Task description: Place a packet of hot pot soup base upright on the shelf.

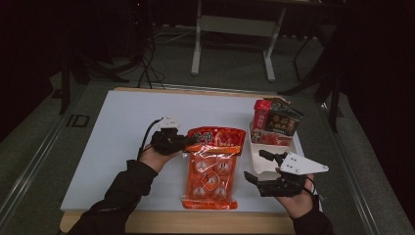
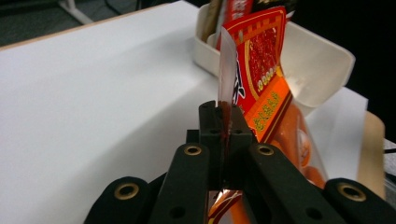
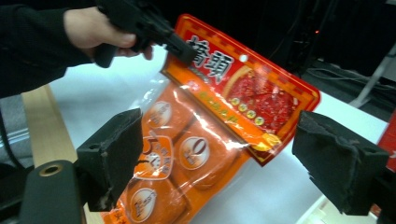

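Closest in, the right claw hangs over the table's near right corner, its two black jaws standing wide apart with nothing between them; in the right gripper view the orange snack bag lies beyond them, untouched. The left claw is clamped tight on the bag's red header, at its left corner, and that end is raised while the bottom seam rests near the front edge of the white table. To the left and behind the bag the white top is open right out to its wooden rim. To the right, a white tray sits at the table's right edge, holding upright red and dark packets.

The header carries large white Chinese characters and a red picture panel; the clear pouch below shows round labels, one reading "0". The packets' print is too small to read, and the left claw's own jaws cover the header's corner.
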A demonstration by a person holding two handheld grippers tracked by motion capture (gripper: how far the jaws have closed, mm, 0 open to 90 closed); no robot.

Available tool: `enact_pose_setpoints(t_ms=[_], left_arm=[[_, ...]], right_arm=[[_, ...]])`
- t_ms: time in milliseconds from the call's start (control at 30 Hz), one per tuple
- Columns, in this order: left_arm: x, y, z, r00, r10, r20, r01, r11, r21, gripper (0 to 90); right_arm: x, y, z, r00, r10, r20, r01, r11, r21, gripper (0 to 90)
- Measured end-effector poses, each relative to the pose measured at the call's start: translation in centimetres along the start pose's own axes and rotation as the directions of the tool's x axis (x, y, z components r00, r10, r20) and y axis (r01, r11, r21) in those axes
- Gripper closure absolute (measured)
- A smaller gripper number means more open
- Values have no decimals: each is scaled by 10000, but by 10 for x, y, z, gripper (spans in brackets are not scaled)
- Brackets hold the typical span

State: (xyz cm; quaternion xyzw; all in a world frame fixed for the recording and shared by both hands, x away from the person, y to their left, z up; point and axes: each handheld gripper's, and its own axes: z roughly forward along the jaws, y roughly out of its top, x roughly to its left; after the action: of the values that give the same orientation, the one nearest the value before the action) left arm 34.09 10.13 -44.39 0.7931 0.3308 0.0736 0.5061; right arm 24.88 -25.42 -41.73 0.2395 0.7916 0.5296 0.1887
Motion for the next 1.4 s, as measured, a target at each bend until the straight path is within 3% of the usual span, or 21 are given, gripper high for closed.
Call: enact_pose_setpoints(t_ms=[333,400,533,633,733,767,900,933,1033,1067,1133,1167,1233,1333,1367,1400], left_arm=[[-17,5,-13,9975,541,460,-522,9978,-415,897],[-21,3,-17,9944,786,704,-738,9949,-688,896],[-26,5,-21,9903,994,971,-903,9915,-938,897],[-33,7,-23,9804,1340,1444,-1171,9859,-1195,897],[-38,7,-26,9655,1744,1933,-1456,9772,-1547,897],[-40,7,-27,9640,1848,1914,-1557,9752,-1575,897],[-46,8,-28,9507,1987,2379,-1564,9701,-1855,898],[-48,8,-28,9454,2178,2423,-1724,9655,-1952,898],[-52,8,-28,9398,2334,2496,-1845,9613,-2045,897],[-51,8,-28,9401,2323,2494,-1840,9618,-2026,897],[-51,8,-28,9401,2323,2494,-1840,9618,-2026,897],[-50,7,-28,9398,2277,2548,-1779,9626,-2042,896],[-50,6,-29,9383,2311,2572,-1799,9615,-2078,895],[-51,4,-30,9403,2211,2589,-1691,9633,-2084,894],[-51,4,-30,9418,2206,2536,-1698,9634,-2073,894],[-51,4,-31,9419,2140,2591,-1619,9647,-2079,894]], right_arm=[[-7,2,-5,9975,321,623,-310,9994,-180,169],[-9,2,-6,9946,450,936,-426,9987,-275,170],[-13,2,-4,9929,578,1040,-558,9982,-226,179],[-13,4,-2,9927,558,1067,-539,9983,-208,182],[-14,3,2,9933,551,1012,-541,9985,-128,181],[-14,2,3,9933,562,1006,-554,9984,-100,182],[-15,-1,10,9961,674,568,-677,9977,38,183],[-15,-2,11,9962,744,451,-745,9972,8,211],[-14,-5,14,9969,776,-83,-777,9969,-99,337],[-14,-5,16,9955,879,-359,-882,9961,-63,367],[-14,-6,17,9955,843,-427,-846,9964,-53,367],[-13,-8,22,9941,762,-777,-750,9970,179,474],[-14,-9,25,9933,723,-900,-683,9965,472,641],[-18,-10,24,9836,1097,-1430,-995,9921,768,850],[-18,-9,23,9796,1071,-1701,-928,9916,896,896],[-16,-7,23,9816,998,-1626,-846,9916,979,899]])
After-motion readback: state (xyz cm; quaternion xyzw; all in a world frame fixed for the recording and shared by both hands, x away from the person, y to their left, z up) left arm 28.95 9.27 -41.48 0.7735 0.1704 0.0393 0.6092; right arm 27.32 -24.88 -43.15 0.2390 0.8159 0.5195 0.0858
